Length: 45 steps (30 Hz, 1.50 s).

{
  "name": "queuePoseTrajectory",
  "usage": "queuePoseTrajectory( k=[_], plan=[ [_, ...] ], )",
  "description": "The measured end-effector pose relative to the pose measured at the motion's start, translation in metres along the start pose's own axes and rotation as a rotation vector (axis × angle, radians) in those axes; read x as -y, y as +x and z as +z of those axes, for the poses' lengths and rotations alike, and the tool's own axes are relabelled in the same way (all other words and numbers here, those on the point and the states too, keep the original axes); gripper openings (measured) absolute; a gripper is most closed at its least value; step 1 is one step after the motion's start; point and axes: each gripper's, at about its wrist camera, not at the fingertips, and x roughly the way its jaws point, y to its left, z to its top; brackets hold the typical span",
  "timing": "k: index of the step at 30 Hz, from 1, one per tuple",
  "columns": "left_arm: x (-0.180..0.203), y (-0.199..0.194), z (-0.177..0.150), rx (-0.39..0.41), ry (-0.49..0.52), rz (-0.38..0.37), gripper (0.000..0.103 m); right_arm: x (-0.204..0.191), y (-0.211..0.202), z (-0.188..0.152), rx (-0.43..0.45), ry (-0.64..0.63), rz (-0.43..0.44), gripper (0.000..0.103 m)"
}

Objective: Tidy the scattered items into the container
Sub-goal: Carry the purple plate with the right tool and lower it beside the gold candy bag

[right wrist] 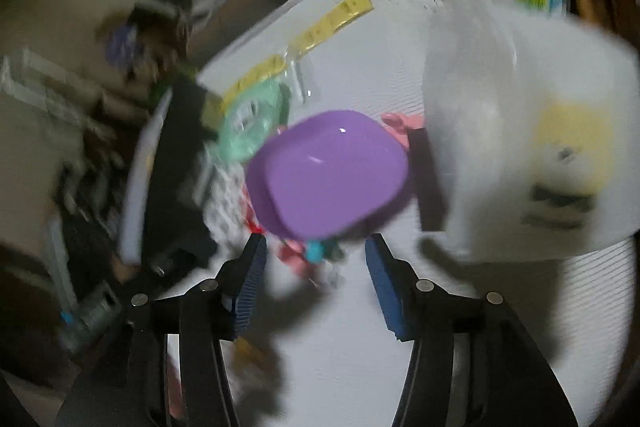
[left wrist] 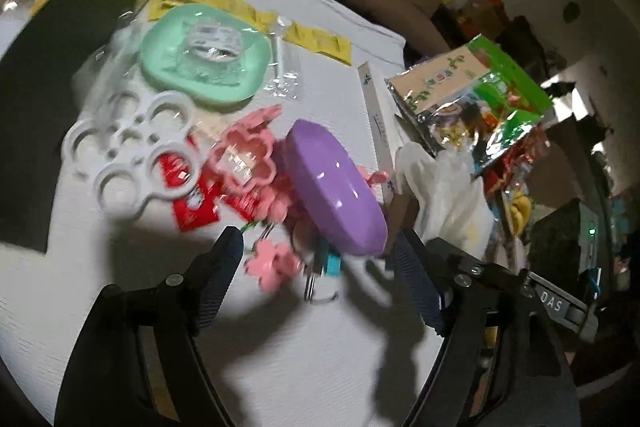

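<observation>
A purple plastic dish (left wrist: 334, 189) lies tilted upside down on a heap of pink flower clips (left wrist: 272, 265) and red packets (left wrist: 198, 205) on the white table (left wrist: 320, 359). A mint green dish (left wrist: 206, 55) holds a tape roll. A white ring tray (left wrist: 130, 155) lies to the left. My left gripper (left wrist: 320, 251) is open and empty, just short of the purple dish. My right gripper (right wrist: 316, 247) is open and empty, also close below the purple dish (right wrist: 328, 173). That view is blurred.
A white plastic bag (left wrist: 448, 195) and snack packets (left wrist: 476, 95) stand at the right. Yellow strips (left wrist: 256, 17) lie at the back. A black mat (left wrist: 36, 107) covers the left. The white bag (right wrist: 520, 131) looms at the right in the right wrist view.
</observation>
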Motion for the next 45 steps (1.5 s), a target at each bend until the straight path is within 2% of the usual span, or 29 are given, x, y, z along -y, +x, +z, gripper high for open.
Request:
queuePoseTrajectory(
  k=[3,5,8,9,12,13,15,19,24,28,32,35,39,42,44,45],
  plan=[
    [0.004,0.018,0.008,0.000,0.033,0.100,0.076,0.015,0.018,0.002,0.008,0.109,0.010,0.055],
    [0.003,0.027,0.010,-0.008,0.035,0.106,0.075,0.022,0.030,0.002,0.006,0.158,0.032,0.055],
    [0.006,0.043,0.008,-0.018,0.094,0.189,0.073,0.026,0.041,0.003,0.030,0.168,0.035,0.055],
    [0.005,0.048,0.007,-0.024,0.104,0.194,0.070,0.027,0.044,0.004,0.030,0.170,0.041,0.055],
    [0.000,0.055,0.003,-0.040,0.096,0.170,0.041,0.026,0.053,0.002,0.031,0.127,0.054,0.050],
    [-0.002,0.057,0.002,-0.048,0.091,0.165,0.025,0.023,0.054,0.001,0.032,0.091,0.042,0.044],
    [-0.004,0.059,-0.001,-0.066,0.093,0.153,0.018,0.013,0.056,-0.004,0.025,0.004,0.029,0.033],
    [0.001,0.049,-0.005,-0.063,0.110,0.131,0.009,-0.008,0.049,-0.014,0.037,-0.119,0.015,0.031],
    [0.025,0.020,-0.018,-0.057,0.173,0.105,0.009,-0.026,0.028,-0.028,0.037,-0.161,0.047,0.031],
    [0.039,-0.018,-0.038,-0.057,0.209,0.042,0.009,-0.028,-0.006,-0.046,0.020,-0.161,0.114,0.031],
    [0.050,-0.049,-0.064,-0.047,0.252,0.038,0.009,-0.020,-0.021,-0.078,-0.056,-0.128,0.175,0.032],
    [0.041,-0.058,-0.096,-0.063,0.237,0.075,0.009,-0.009,-0.010,-0.106,-0.130,-0.099,0.183,0.033],
    [0.008,-0.048,-0.129,-0.127,0.147,0.106,0.009,0.013,0.014,-0.132,-0.190,-0.066,0.149,0.033],
    [-0.006,-0.051,-0.139,-0.103,0.130,0.140,0.009,0.026,0.030,-0.138,-0.234,-0.047,0.093,0.033],
    [-0.013,-0.058,-0.142,-0.083,0.119,0.142,0.010,0.032,0.029,-0.136,-0.249,-0.006,0.123,0.042],
    [-0.017,-0.065,-0.143,-0.069,0.112,0.148,0.010,0.030,0.027,-0.135,-0.260,-0.014,0.110,0.044]
  ],
)
